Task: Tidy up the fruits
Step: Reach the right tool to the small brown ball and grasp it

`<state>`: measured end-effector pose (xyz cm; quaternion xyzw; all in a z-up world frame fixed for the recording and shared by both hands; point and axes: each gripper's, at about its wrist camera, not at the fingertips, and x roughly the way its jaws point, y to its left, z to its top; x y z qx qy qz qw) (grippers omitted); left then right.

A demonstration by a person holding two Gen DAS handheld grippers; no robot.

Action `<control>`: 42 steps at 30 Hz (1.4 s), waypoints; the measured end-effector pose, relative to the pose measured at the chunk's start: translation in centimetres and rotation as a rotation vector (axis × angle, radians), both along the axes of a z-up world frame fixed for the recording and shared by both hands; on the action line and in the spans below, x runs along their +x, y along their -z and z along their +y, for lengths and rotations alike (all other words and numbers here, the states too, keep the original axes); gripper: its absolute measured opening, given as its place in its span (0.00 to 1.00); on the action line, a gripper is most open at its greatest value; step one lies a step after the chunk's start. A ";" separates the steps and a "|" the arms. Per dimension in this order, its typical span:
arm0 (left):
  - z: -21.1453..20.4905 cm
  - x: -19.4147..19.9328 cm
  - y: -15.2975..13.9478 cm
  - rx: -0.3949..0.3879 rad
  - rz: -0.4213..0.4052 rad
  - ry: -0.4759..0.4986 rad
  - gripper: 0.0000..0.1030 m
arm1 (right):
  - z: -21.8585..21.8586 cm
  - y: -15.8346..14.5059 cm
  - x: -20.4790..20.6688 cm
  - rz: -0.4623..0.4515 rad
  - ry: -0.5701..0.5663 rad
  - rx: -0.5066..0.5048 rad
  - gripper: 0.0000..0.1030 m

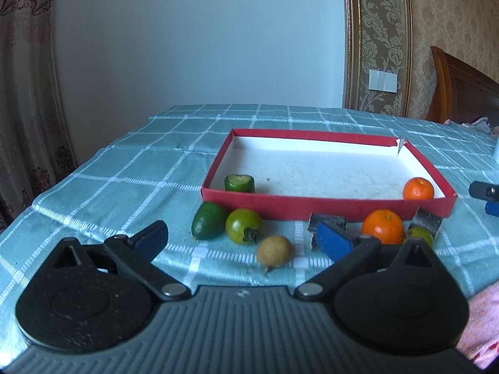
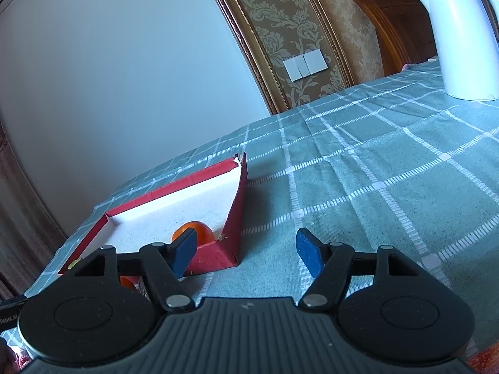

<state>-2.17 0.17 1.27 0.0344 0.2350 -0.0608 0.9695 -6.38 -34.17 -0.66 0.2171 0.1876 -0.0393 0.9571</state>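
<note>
A shallow red box [image 1: 312, 209] with a white floor lies on the checked tablecloth. Inside it are a cut green cucumber piece [image 1: 239, 183] at the near left and a small orange [image 1: 418, 189] at the near right. In front of the box lie a dark green avocado-like fruit [image 1: 207, 220], a green persimmon [image 1: 244, 226], a brown round fruit [image 1: 274, 252], a second orange [image 1: 382, 227] and a green fruit [image 1: 420, 236] half hidden behind my right finger. My left gripper [image 1: 240, 243] is open and empty above these fruits. My right gripper [image 2: 246, 251] is open and empty beside the box's right corner [image 2: 232, 243]; the orange in the box [image 2: 199, 232] shows there.
A white electric kettle [image 2: 461, 37] stands at the far right of the table. Two dark grey blocks [image 1: 327, 222] sit in front of the box. A wooden headboard [image 1: 461, 93] is behind the table. A pink cloth [image 1: 480, 327] lies at the near right.
</note>
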 end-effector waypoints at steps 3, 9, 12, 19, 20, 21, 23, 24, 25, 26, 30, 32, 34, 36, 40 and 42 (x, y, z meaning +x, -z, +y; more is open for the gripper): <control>0.0 -0.2 1.0 0.022 0.001 -0.019 0.99 | 0.4 -0.2 -0.4 -0.022 0.004 -0.026 0.68; 1.1 0.5 2.1 -0.024 0.070 -0.025 1.00 | 1.8 -1.2 -1.9 -0.035 -0.021 -0.079 0.68; 1.5 0.6 2.2 -0.044 0.077 -0.029 1.00 | 3.3 -2.0 -3.1 -0.024 -0.083 -0.134 0.68; 1.2 0.7 2.3 -0.026 0.090 -0.035 1.00 | 6.7 -3.7 -5.3 0.001 -0.221 -0.236 0.68; 1.3 0.7 2.3 -0.030 0.090 -0.035 1.00 | 7.2 -3.7 -5.5 0.008 -0.240 -0.252 0.68; 1.4 0.7 2.3 -0.035 0.091 -0.037 1.00 | 7.6 -3.6 -5.6 0.017 -0.252 -0.263 0.68; 1.5 0.9 2.3 -0.040 0.103 -0.045 1.00 | 8.4 -3.2 -5.7 0.039 -0.273 -0.285 0.68; 1.5 1.0 2.3 -0.041 0.109 -0.047 1.00 | 8.7 -3.1 -5.7 0.048 -0.282 -0.293 0.68; 1.6 1.1 2.4 -0.044 0.115 -0.049 1.00 | 9.0 -2.8 -5.7 0.059 -0.291 -0.304 0.68; 1.6 1.1 2.4 -0.048 0.119 -0.050 1.00 | 9.3 -2.6 -5.6 0.070 -0.299 -0.316 0.68; 1.7 1.1 2.4 -0.053 0.118 -0.047 1.00 | 10.2 -1.9 -5.4 0.100 -0.311 -0.354 0.67; 1.7 1.2 2.4 -0.055 0.120 -0.043 1.00 | 10.5 -1.5 -5.2 0.118 -0.318 -0.365 0.60; 1.8 1.2 2.4 -0.057 0.125 -0.041 1.00 | 10.6 -1.2 -4.9 0.139 -0.323 -0.366 0.57; 1.8 1.3 2.4 -0.062 0.126 -0.039 1.00 | 10.6 -1.0 -4.8 0.145 -0.320 -0.372 0.57; 1.9 1.3 2.4 -0.069 0.124 -0.035 1.00 | 10.9 -0.7 -4.6 0.154 -0.334 -0.374 0.52; 1.9 1.2 2.4 -0.071 0.123 -0.034 1.00 | 11.3 -0.5 -4.6 0.157 -0.346 -0.379 0.51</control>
